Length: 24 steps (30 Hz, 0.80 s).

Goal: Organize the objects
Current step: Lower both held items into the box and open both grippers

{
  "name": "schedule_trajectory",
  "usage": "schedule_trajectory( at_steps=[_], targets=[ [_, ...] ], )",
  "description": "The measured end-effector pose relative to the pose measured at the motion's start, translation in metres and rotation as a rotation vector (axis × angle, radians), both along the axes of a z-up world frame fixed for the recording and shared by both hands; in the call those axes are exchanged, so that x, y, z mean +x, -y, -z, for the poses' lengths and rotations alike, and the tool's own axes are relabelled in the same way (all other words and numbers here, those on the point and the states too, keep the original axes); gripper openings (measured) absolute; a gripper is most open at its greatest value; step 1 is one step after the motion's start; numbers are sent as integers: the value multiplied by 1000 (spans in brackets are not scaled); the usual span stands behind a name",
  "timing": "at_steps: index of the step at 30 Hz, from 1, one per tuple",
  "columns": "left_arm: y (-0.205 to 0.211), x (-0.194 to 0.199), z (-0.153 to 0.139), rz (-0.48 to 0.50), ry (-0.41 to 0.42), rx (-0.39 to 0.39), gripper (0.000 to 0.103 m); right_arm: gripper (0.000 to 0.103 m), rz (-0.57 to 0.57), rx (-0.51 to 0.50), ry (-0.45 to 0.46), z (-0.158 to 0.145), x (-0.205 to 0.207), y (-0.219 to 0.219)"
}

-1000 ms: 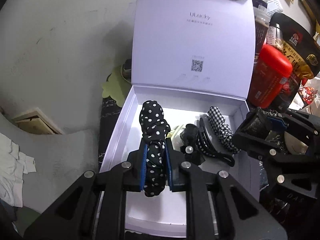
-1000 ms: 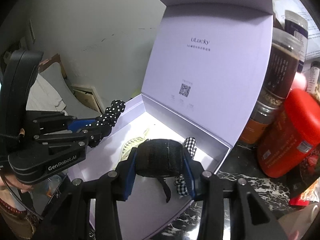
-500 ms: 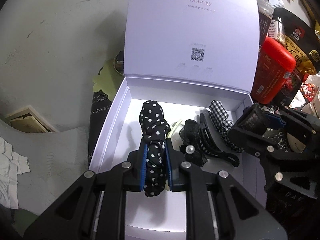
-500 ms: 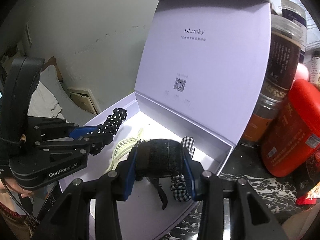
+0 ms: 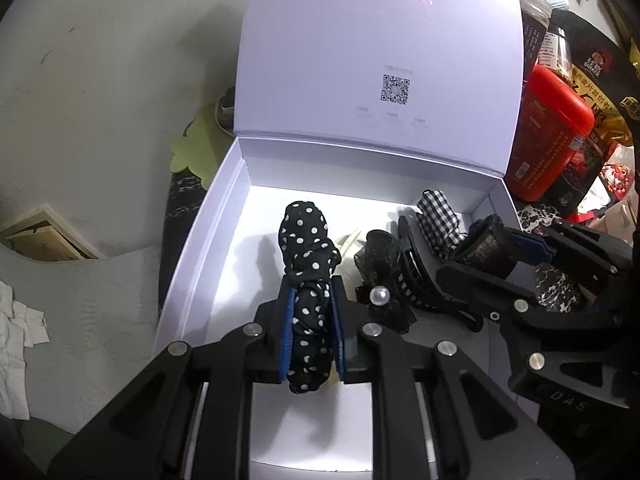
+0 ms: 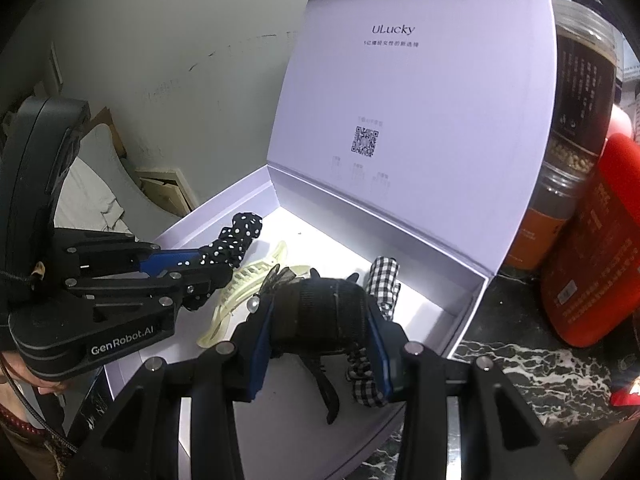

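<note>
Right wrist: black marble counter [image 6: 516, 364], scuffed wall [image 6: 180, 60], right gripper [image 6: 320, 340] clamping mesh roll [image 6: 320, 308], left gripper [image 6: 188, 268] pinching dotted scrunchie [image 6: 236, 240].

We count one open white box [image 5: 200, 240]. We see five hair things: one polka-dot scrunchie [image 5: 308, 264], one checked scrunchie [image 6: 384, 280], one cream hair clip [image 6: 244, 284], one black clip with a pearl [image 5: 380, 280] and one black mesh band [image 6: 320, 308]. We count two grippers, the left [image 5: 311, 336] and the right [image 6: 320, 344]. Beside the box stand one red canister [image 5: 548, 136] and two jars [image 6: 576, 128].
</note>
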<state>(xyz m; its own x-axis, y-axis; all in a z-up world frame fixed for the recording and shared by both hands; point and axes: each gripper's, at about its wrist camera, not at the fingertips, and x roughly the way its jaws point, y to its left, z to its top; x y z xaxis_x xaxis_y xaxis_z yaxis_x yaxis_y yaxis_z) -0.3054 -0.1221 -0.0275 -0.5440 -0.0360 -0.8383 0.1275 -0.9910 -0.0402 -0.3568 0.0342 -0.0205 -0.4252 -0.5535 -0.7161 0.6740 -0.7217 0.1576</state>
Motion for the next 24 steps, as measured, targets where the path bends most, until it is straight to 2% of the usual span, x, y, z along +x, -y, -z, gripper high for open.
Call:
schedule_trajectory(
  at_steps=[6, 14, 19, 24],
  targets=[
    [-1, -2, 11, 3, 37, 19, 15, 43, -13, 0, 35, 10, -4, 0],
    [-7, -3, 17, 7, 52, -4, 16, 43, -23, 31, 18, 16, -1, 10],
    [-8, -2, 17, -7, 58, -7, 21, 47, -13, 39, 1, 14, -2, 8],
    [-12, 1, 13, -20, 53, -22, 36, 51, -4, 51, -26, 10, -1, 11]
  ],
)
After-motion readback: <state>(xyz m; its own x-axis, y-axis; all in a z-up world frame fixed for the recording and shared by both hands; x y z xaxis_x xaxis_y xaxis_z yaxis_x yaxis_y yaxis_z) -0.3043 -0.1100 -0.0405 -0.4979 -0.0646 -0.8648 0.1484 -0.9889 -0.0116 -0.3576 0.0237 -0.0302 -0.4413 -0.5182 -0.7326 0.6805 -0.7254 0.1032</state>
